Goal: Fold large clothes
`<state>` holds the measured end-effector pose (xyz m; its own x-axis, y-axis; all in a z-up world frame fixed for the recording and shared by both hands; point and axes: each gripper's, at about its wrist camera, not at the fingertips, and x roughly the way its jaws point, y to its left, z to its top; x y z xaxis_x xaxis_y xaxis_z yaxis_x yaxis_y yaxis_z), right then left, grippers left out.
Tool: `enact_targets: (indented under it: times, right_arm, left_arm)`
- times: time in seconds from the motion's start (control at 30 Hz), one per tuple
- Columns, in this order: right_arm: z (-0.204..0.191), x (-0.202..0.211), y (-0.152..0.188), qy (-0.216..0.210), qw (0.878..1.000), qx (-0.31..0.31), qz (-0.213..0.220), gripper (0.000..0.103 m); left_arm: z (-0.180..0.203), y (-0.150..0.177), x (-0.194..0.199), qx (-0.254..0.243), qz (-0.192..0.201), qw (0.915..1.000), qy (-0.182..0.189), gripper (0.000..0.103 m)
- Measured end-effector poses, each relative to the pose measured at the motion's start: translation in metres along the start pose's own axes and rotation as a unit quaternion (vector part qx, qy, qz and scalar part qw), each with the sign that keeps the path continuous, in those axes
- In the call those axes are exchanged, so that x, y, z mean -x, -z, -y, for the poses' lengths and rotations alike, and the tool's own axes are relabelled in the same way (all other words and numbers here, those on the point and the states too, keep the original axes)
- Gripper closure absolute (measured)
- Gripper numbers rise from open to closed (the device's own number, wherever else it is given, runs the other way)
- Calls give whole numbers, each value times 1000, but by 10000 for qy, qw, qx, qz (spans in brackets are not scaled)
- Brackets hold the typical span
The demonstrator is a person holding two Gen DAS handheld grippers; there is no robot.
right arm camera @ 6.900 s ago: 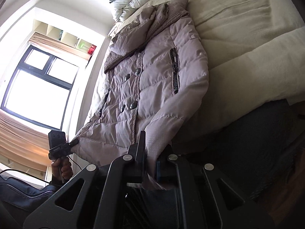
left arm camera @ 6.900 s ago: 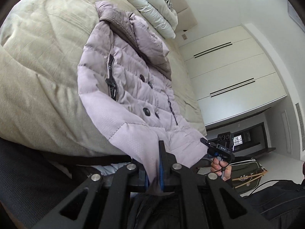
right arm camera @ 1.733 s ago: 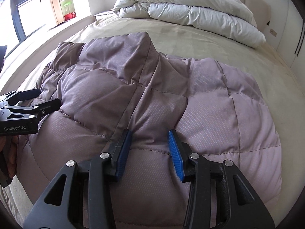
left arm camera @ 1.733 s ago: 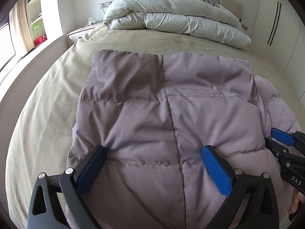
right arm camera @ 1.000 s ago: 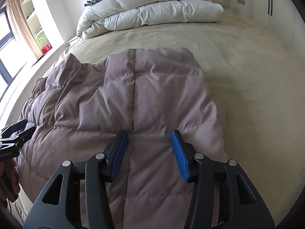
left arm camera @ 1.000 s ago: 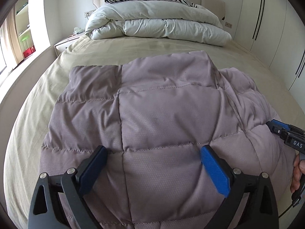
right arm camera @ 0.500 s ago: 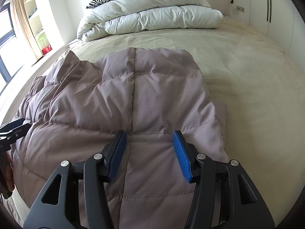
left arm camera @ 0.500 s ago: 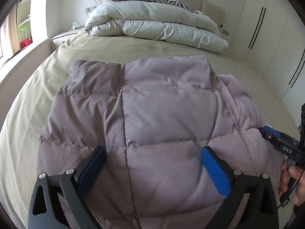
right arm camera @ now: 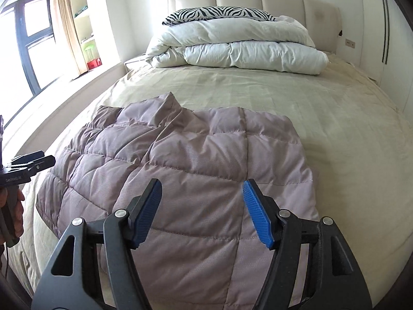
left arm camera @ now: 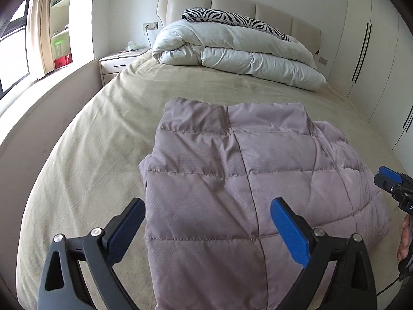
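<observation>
1. Left wrist view: left gripper [left arm camera: 207, 228] spread wide, blue pads holding nothing, hovering above the near part of the mauve quilted jacket [left arm camera: 247, 180].
2. Jacket folded into a thick bundle, lying on the beige bed [left arm camera: 108, 134] near its foot edge, right of the middle.
3. At the right border, right gripper [left arm camera: 389, 182] seen side-on just beside the jacket's right side; opening hard to judge from here.
4. Near the headboard, rolled white duvet [left arm camera: 232, 51] under a zebra pillow [left arm camera: 232, 18].
5. Right wrist view: right gripper [right arm camera: 202, 210] parted wide, empty, poised over the jacket [right arm camera: 196, 165] near the foot edge.
6. Left gripper [right arm camera: 28, 165] at the left border, just beside the jacket's left side.
7. Duvet [right arm camera: 237, 46] and zebra pillow [right arm camera: 219, 13] at the head end.
</observation>
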<state>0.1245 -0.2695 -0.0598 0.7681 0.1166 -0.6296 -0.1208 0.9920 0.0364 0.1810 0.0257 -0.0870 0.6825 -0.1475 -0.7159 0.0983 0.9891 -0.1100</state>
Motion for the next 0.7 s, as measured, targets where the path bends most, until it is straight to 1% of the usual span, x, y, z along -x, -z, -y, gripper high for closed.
enact_targets:
  times: [0.07, 0.13, 0.17, 0.23, 0.3, 0.33, 0.37, 0.43, 0.47, 0.5, 0.53, 0.6, 0.63, 0.67, 0.7]
  right_arm:
    - [-25, -14, 3, -49, 9994, 269, -189, 38]
    - [-39, -40, 12, 11, 9971, 408, -637, 37]
    - [-41, -49, 17, 73, 9966, 425, -701, 32]
    - [-39, -55, 26, 128, 9976, 359, -570, 24]
    - [-30, -54, 29, -42, 9982, 144, -576, 23]
    - [-26, -50, 28, -143, 9982, 9, -588, 23]
    - [-18, -46, 25, -315, 9977, -166, -583, 23]
    - [7, -28, 23, -854, 9934, -659, -377, 23]
    - [25, -16, 23, -1041, 9897, -956, -236, 23]
    - [45, -8, 24, -1178, 9848, -1270, -119, 23]
    - [67, -3, 25, -1293, 9786, -1598, -65, 21]
    - [116, -2, 30, -1391, 9639, -2268, -133, 20]
    - [139, -5, 35, -1401, 9554, -2590, -219, 20]
    - [162, -10, 41, -1447, 9448, -2921, -342, 20]
    - [182, -16, 48, -1561, 9315, -3256, -440, 20]
  left_arm:
    - [4, 7, -17, 6, -230, 9997, -35, 3]
    - [4, 13, -27, -5, -313, 9995, -79, 3]
    - [3, 16, -29, -38, -298, 9995, -102, 2]
    - [0, 19, -30, -36, -291, 9996, -57, 1]
    - [-7, 19, -25, 120, -314, 9994, 81, 1]
    - [-14, 18, -18, 281, -261, 9990, 226, 1]
    - [-22, 16, -8, 463, -140, 9980, 407, 1]
    - [-44, 15, 10, 827, 128, 9940, 705, 0]
    - [-58, 13, 16, 1027, 215, 9907, 866, 0]
    - [-72, 13, 18, 1222, 205, 9870, 1021, 0]
    - [-87, 12, 15, 1437, 111, 9828, 1158, 0]
    - [-115, 15, 4, 1835, -144, 9741, 1310, 0]
    - [-128, 17, -3, 2063, -272, 9684, 1375, 0]
    - [-139, 21, -10, 2314, -402, 9601, 1517, 0]
    - [-149, 26, -18, 2593, -549, 9487, 1727, 0]
